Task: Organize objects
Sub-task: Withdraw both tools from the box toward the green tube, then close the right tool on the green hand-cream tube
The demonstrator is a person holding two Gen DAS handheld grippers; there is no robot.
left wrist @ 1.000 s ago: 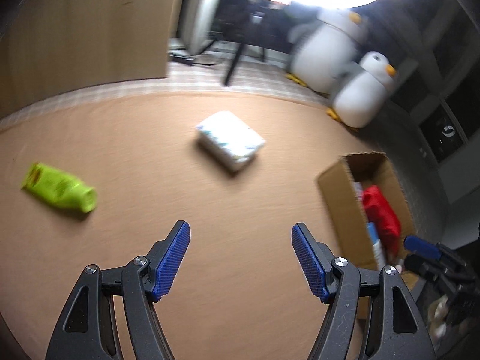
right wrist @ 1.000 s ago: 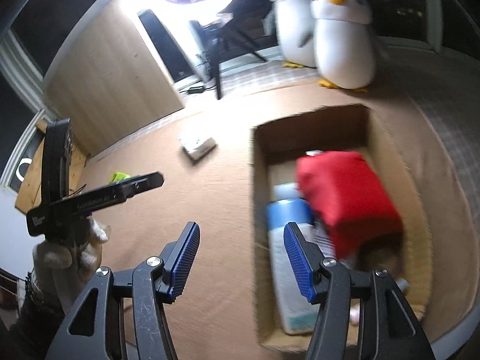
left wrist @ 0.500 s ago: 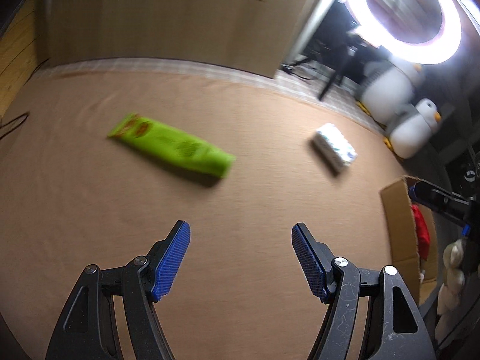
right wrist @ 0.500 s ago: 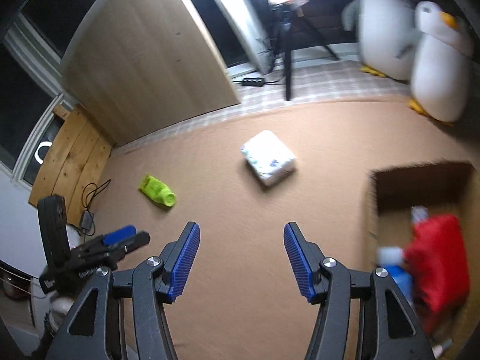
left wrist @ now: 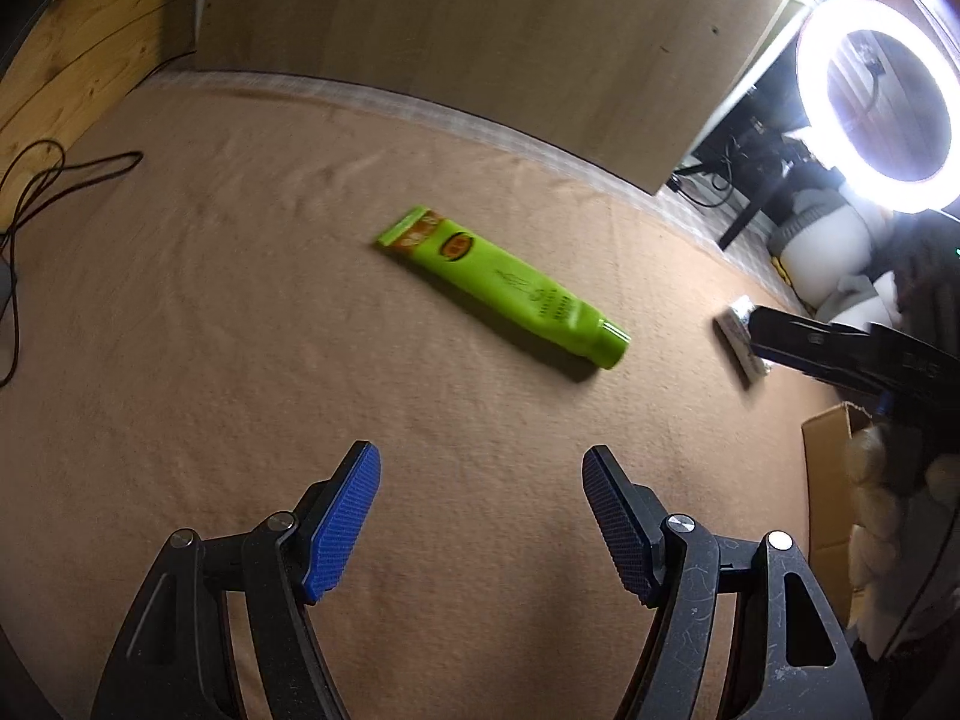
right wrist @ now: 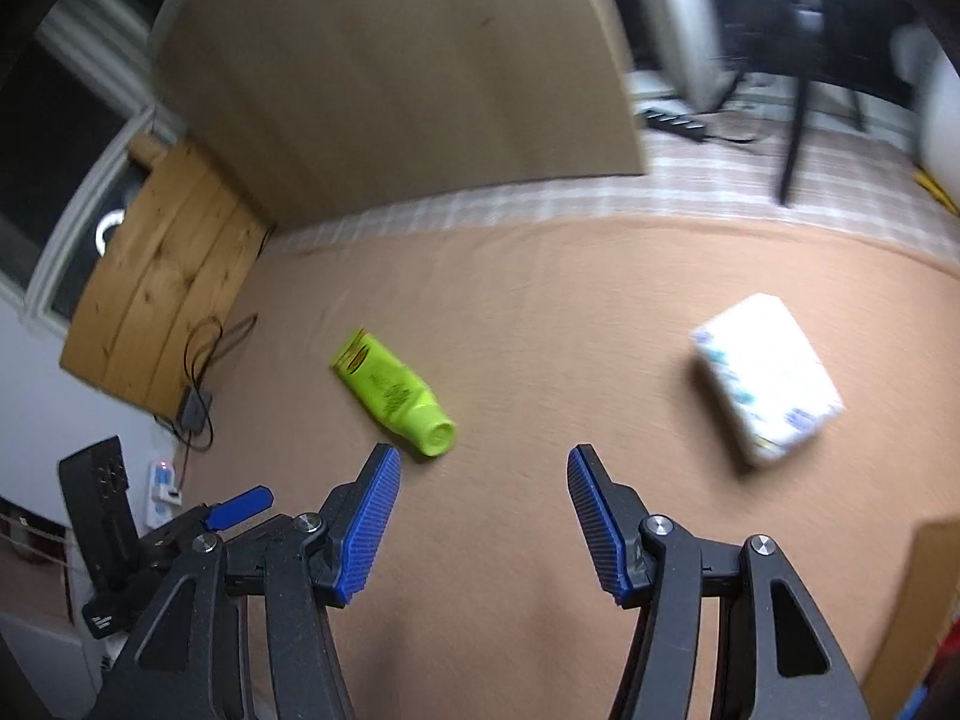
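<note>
Two loose items: green tube point(left wrist: 503, 288) and white packet point(right wrist: 768, 377) are lying well apart on the tan cloth point(left wrist: 240, 312), both outside the cardboard box point(left wrist: 828, 450).
Tube position: lying flat, cap end pointing toward the box side, crimped end toward the wooden panel point(left wrist: 456, 30); nothing is touching it.
Packet position: lying flat and tilted to the tube's right in the right wrist view; partly hidden behind the other tool in the left wrist view.
Left gripper point(left wrist: 480, 516): hanging spread wide above the cloth, short of the tube, gripping nothing.
Right gripper point(right wrist: 480, 516): also standing spread and empty, tube cap just beyond its left finger.
Risk, collision: both tools are facing the same tube; they could be knocking into each other.
Risk, roll: round cap is likely letting the tube roll if a finger is nudging it off-centre.
Risk, slip: smooth tapered body could be squirting out of a pinch near the cap.
Risk, cloth: wrinkled fabric may be bunching under a low finger.
Image quality: right wrist view is blurring; fine alignment is hard to judge.
</note>
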